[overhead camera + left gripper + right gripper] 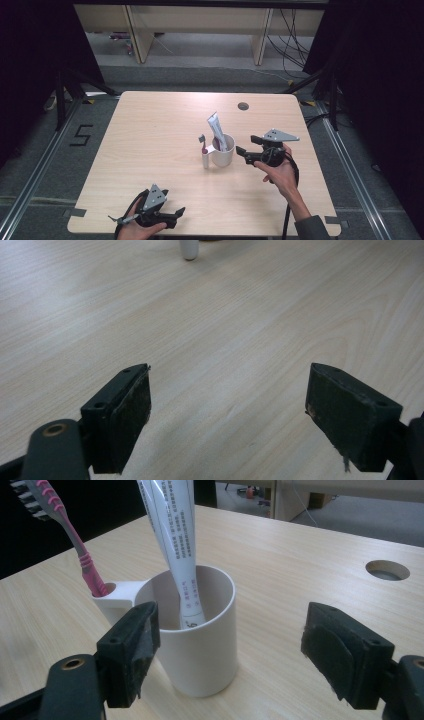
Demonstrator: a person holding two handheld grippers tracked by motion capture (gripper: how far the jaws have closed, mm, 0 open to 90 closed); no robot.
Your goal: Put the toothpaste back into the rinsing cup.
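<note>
- The white cup (197, 635) stands just ahead of the right hand-held gripper (248, 153), nearer its left jaw, and looks like the likely target.
- A toothpaste tube (172, 540) leans inside the cup; a pink toothbrush (75, 540) sits in its side holder.
- The right hand-held gripper's jaws are wide apart and empty, probably lined up for an approach.
- The left hand-held gripper (172, 215) waits well apart at the table (150, 130) edge, jaws wide, holding nothing.

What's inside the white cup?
A toothpaste tube stands inside the cup, leaning on the rim. The pink toothbrush isn't in the cup itself; it sits in a hole in the side holder. The cup's wall hides its bottom.
</note>
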